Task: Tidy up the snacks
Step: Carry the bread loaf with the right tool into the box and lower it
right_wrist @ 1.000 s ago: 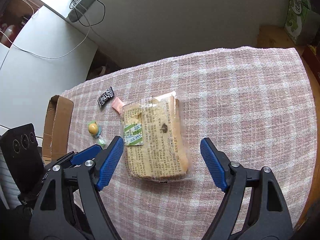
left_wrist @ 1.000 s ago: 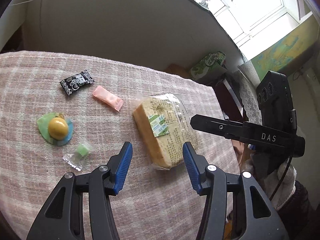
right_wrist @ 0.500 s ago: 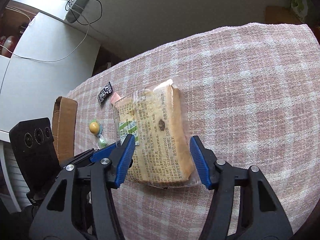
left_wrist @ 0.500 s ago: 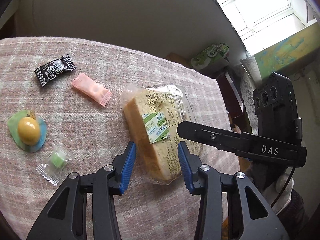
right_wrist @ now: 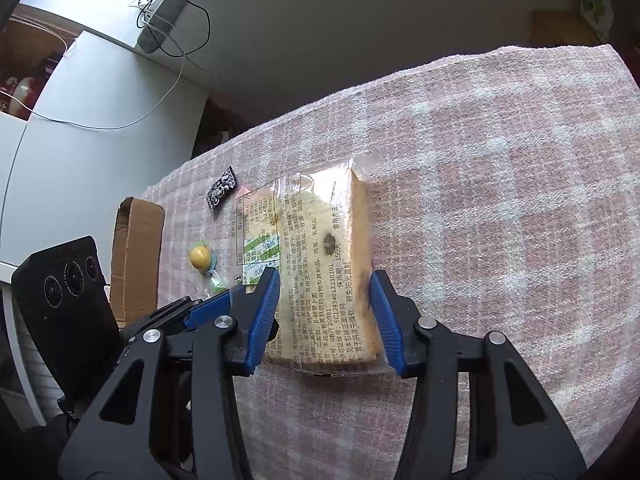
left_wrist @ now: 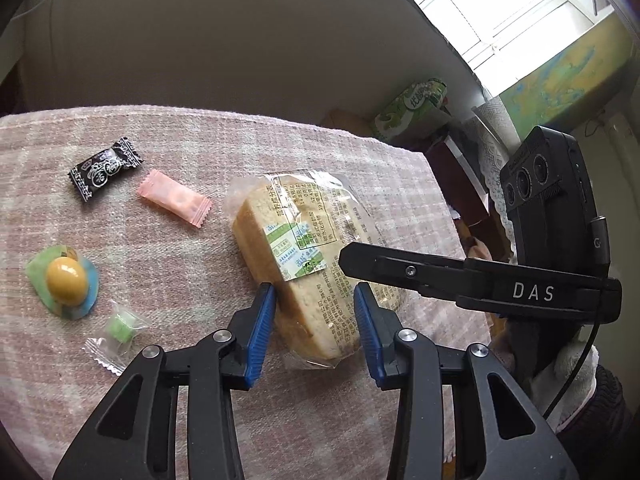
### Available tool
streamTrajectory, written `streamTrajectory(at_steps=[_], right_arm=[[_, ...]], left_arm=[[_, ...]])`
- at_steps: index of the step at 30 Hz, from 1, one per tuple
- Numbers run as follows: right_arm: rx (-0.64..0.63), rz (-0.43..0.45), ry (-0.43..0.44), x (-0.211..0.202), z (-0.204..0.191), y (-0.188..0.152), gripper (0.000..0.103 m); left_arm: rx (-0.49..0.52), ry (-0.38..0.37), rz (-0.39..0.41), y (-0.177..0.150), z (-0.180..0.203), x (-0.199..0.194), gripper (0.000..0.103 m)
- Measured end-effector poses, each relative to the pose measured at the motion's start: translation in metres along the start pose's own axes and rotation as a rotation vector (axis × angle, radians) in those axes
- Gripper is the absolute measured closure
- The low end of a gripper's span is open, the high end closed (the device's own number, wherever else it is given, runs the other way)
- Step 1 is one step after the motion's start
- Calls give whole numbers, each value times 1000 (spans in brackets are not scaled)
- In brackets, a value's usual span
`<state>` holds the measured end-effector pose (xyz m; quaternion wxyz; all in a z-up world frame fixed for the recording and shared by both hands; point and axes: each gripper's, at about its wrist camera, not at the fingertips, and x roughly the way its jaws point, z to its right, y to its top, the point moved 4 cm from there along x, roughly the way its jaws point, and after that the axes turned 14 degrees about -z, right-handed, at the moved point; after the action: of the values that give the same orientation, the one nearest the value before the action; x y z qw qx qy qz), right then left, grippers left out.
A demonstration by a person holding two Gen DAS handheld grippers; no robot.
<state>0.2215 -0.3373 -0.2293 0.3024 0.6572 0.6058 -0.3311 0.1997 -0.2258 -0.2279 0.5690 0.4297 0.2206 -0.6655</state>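
Lying on the checked cloth of the desk (right_wrist: pixel 500 168), the bread pack (left_wrist: pixel 304 256) is sitting between both sets of jaws. The right gripper (right_wrist: pixel 322 314) is closing across its width, blue pads about touching the film; the left gripper (left_wrist: pixel 314 326) is straddling the near end, seemingly just touching. Light, soft and crushable under slippery film, it is probably wanting a gentle hold across the loaf's sides. Counting: one bread pack, one black candy (left_wrist: pixel 105 169), one pink candy (left_wrist: pixel 175 198), one green candy (left_wrist: pixel 120 330), one yellow sweet (left_wrist: pixel 66 280).
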Motion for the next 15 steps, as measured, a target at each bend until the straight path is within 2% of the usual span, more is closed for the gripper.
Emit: streamTrajectory(at_steps=[7,15], right_arm=[[-26,24,13,-7,-22,-6,55],[-114,36,18,-10,-75,-5,55]], left_arm=[[31,30,42,-7,3,-20,64],[28,60,111,-21,-9,-67,64]])
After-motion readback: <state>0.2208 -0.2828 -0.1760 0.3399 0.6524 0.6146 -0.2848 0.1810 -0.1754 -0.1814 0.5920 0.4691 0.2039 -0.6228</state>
